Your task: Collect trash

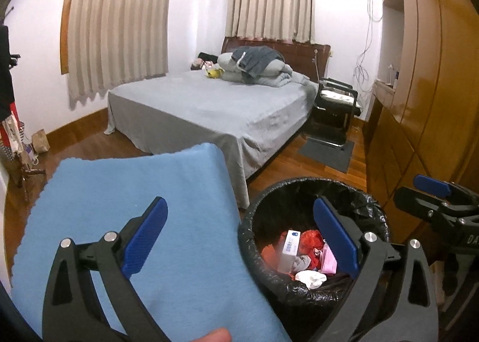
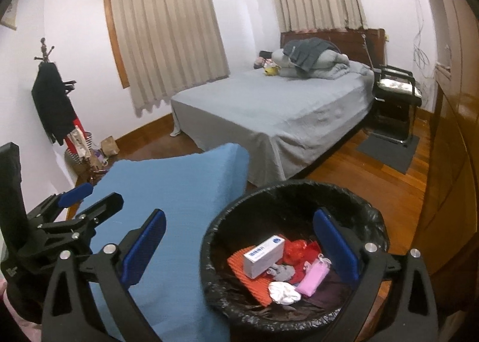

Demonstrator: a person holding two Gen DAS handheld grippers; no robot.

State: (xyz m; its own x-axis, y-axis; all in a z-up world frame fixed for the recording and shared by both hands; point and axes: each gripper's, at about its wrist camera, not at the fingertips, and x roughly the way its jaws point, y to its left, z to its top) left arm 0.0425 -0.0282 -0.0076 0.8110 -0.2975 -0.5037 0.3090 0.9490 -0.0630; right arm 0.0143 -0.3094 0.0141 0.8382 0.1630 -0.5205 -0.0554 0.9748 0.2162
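A round bin (image 1: pixel 302 184) (image 2: pixel 299 185) lined with a black bag stands on the wood floor. Inside lie a white box (image 2: pixel 263 255), red plastic (image 2: pixel 295 252), a pink packet (image 2: pixel 312 277), a crumpled white tissue (image 2: pixel 283 292) and an orange ribbed piece (image 2: pixel 254 285). My left gripper (image 1: pixel 239 204) hangs open above the bin's left rim and a blue cloth-covered surface (image 1: pixel 134 192) (image 2: pixel 179 186), with nothing between its pads. My right gripper (image 2: pixel 239 213) is open and empty over the bin. Each gripper shows in the other's view: the right (image 1: pixel 425 192), the left (image 2: pixel 92 195).
A bed with a grey sheet (image 1: pixel 215 108) fills the middle of the room. A black chair (image 1: pixel 335 102) and a grey mat (image 1: pixel 327 151) stand beside it. A wooden wardrobe (image 1: pixel 419 102) lines the right wall. A coat rack (image 2: pixel 52 96) and a paper bag (image 2: pixel 110 145) stand at the left.
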